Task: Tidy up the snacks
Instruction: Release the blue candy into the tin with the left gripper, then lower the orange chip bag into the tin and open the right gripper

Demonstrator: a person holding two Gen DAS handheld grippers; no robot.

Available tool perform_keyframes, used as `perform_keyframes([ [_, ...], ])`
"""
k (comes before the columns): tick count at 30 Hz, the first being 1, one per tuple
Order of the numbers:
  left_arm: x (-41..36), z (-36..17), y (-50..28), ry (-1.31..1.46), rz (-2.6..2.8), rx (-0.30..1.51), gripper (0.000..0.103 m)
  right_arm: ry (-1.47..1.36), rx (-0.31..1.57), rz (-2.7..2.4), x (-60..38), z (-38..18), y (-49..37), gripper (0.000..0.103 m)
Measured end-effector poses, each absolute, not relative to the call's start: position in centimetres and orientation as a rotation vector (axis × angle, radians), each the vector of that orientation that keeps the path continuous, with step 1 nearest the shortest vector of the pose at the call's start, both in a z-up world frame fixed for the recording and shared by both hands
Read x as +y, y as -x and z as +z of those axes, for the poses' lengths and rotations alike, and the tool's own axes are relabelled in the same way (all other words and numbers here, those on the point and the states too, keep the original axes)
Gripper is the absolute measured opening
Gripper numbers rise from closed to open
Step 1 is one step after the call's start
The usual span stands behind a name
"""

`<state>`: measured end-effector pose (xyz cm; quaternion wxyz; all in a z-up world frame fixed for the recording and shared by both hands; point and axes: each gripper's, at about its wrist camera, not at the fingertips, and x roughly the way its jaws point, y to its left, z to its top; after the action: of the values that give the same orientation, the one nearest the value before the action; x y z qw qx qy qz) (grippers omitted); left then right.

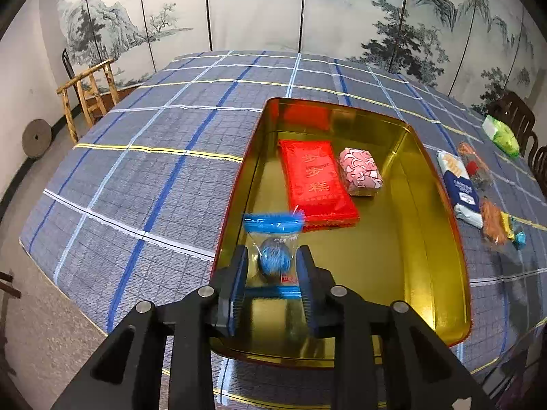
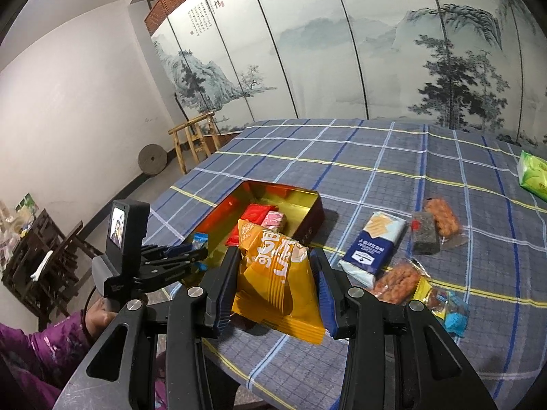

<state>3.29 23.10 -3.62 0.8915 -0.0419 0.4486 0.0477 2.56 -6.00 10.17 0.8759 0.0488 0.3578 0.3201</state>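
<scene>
Over tin (image 1: 441, 205): my left gripper (image 1: 273, 266) clamps blue candy (image 1: 273, 259).
Right gripper (image 2: 273, 273): my fingers squeeze orange packet (image 2: 273, 273) beside tin.
Inside tin: 2 snacks, red pack (image 1: 314, 177), pink cake (image 1: 360, 171).

Right gripper (image 2: 273, 283) jaws clamp orange snack packet (image 2: 273, 273) — above tablecloth (image 2: 393, 157).
</scene>
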Motion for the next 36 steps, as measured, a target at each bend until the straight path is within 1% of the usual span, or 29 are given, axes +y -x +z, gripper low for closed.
perform_keyframes([
  [2,23.2,-3.5,-3.3,0.102,0.089,0.930,0.029,-0.099,0.750,0.675,-5.5,10.1,-2.7,0.043],
  [6,23.5,-3.0,-2.9,0.139,0.056,0.917,0.039,-0.086,0.755,0.697,-4.3,10.0,-3.1,0.043],
  [7,23.6,-2.7,-2.7,0.142,0.058,0.909,0.047,-0.084,0.756,0.703,-4.0,9.9,-3.2,0.043],
  [8,23.6,-2.3,-2.5,0.142,0.062,0.896,0.049,-0.084,0.759,0.712,-3.6,9.8,-3.4,0.043],
  [11,23.8,-0.9,-1.6,0.158,0.054,0.849,0.059,-0.087,0.774,0.747,-2.0,9.4,-4.2,0.043],
  [13,24.1,0.3,-0.9,0.146,0.073,0.812,0.071,-0.073,0.786,0.770,-0.5,9.0,-5.0,0.043],
  [17,25.2,2.0,0.8,0.135,0.121,0.753,0.074,-0.084,0.834,0.824,2.4,7.6,-6.7,0.043],
  [19,25.6,2.3,1.4,0.128,0.140,0.746,0.078,-0.066,0.862,0.842,4.1,6.6,-7.3,0.043],
  [20,25.7,2.3,1.6,0.126,0.146,0.747,0.078,-0.053,0.878,0.848,5.0,6.0,-7.6,0.043],
  [28,25.9,1.6,2.3,0.099,0.163,0.772,0.079,0.020,0.988,0.850,10.3,1.2,-9.4,0.043],
  [36,27.1,0.9,2.5,0.131,0.160,0.788,0.079,0.098,1.009,0.817,12.7,-0.3,-9.8,0.043],
])
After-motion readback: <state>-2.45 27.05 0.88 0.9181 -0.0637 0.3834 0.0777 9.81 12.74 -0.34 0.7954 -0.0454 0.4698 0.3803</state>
